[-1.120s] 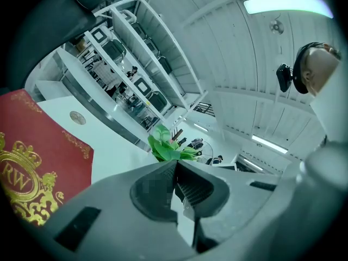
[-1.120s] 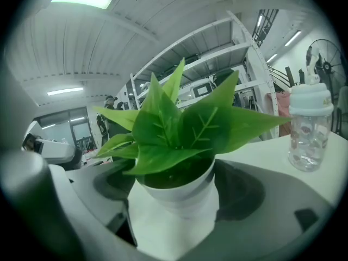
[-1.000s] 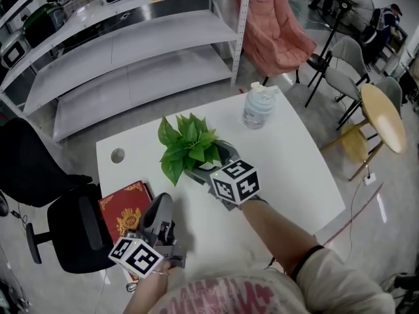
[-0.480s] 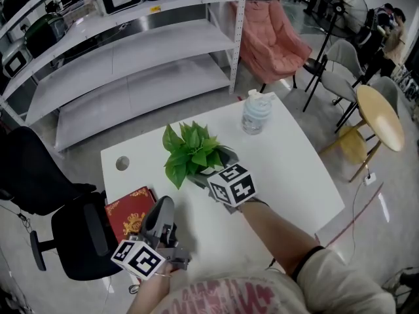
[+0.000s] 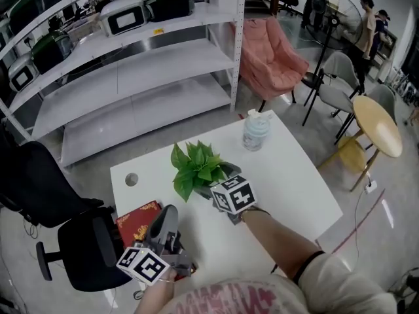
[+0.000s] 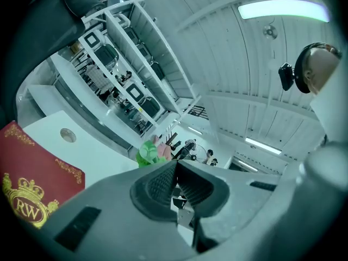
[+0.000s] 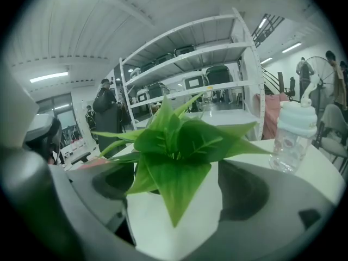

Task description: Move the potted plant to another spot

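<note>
The potted plant point(image 5: 196, 165) stands near the middle of the white table point(image 5: 288, 182), its green leaves spread over a white pot point(image 7: 179, 222). My right gripper point(image 5: 221, 178) is shut on the pot, and in the right gripper view a dark jaw presses each side of it point(image 7: 176, 200). Leaves hide the pot's rim. Whether the pot is clear of the table I cannot tell. My left gripper point(image 5: 167, 218) is shut with nothing in it, beside the red book at the table's front left; its ribbed pads point(image 6: 163, 184) meet.
A red book with a gold crest point(image 5: 136, 219) lies at the table's front left corner. A clear bottle with a pale cap point(image 5: 254, 131) stands at the far edge. A cable hole point(image 5: 131, 179) is at the left. Black chair point(image 5: 85, 247), shelves point(image 5: 131, 77), round wooden table point(image 5: 380, 120).
The head view has lifted and drawn back, showing more of the shelves. The plant and both grippers keep about the same places on the table.
</note>
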`<control>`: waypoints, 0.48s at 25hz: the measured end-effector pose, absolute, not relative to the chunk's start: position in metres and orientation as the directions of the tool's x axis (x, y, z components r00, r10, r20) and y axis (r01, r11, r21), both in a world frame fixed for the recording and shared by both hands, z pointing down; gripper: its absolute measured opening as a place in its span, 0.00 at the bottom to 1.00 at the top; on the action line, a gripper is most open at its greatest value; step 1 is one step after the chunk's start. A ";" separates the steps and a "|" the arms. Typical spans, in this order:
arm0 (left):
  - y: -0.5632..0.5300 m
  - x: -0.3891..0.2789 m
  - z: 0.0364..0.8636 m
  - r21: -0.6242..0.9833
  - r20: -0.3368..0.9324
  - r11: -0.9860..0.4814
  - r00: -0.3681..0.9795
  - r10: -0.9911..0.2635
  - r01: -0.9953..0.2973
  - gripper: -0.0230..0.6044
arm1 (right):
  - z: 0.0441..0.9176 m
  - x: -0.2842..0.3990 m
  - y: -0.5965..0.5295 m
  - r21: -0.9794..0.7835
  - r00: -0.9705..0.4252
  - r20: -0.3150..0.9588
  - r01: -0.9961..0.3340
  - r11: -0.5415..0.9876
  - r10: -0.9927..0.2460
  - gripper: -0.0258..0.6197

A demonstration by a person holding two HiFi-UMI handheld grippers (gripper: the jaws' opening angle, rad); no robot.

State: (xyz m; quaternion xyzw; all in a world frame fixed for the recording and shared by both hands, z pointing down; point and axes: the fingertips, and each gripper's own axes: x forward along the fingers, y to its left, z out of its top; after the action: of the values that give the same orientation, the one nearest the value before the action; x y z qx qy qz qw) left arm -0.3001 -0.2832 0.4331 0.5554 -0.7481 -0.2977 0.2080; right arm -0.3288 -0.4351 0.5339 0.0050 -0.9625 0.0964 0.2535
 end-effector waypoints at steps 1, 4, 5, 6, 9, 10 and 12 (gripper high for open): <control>-0.283 -0.300 0.430 0.675 -0.022 0.203 -0.295 -0.955 -0.709 0.04 | 0.532 -0.327 -0.437 -0.186 -0.871 0.490 -0.067 0.980 0.034 0.78; -0.278 -0.298 0.421 0.672 -0.036 0.196 -0.296 -0.955 -0.714 0.04 | 0.526 -0.320 -0.440 -0.195 -0.874 0.486 -0.092 0.977 0.014 0.78; -0.276 -0.297 0.417 0.672 -0.042 0.193 -0.297 -0.954 -0.715 0.04 | 0.523 -0.318 -0.440 -0.198 -0.875 0.484 -0.098 0.975 0.010 0.78; -0.274 -0.297 0.414 0.670 -0.048 0.191 -0.299 -0.953 -0.717 0.04 | 0.521 -0.315 -0.440 -0.201 -0.876 0.483 -0.103 0.974 0.007 0.78; -0.269 -0.294 0.404 0.659 -0.058 0.189 -0.300 -0.952 -0.728 0.04 | 0.519 -0.306 -0.439 -0.219 -0.868 0.497 -0.113 0.969 0.011 0.78; -0.268 -0.293 0.400 0.656 -0.062 0.187 -0.299 -0.952 -0.731 0.04 | 0.519 -0.301 -0.438 -0.233 -0.861 0.508 -0.116 0.966 0.019 0.78; -0.266 -0.289 0.395 0.656 -0.068 0.181 -0.295 -0.953 -0.733 0.04 | 0.518 -0.291 -0.434 -0.258 -0.848 0.529 -0.126 0.958 0.031 0.78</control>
State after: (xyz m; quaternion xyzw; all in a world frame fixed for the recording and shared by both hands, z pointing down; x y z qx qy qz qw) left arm -0.2893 -0.2657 0.3947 0.5648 -0.7463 -0.3012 0.1825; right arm -0.2912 -0.4337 0.5179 0.0249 -0.9506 0.1428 0.2745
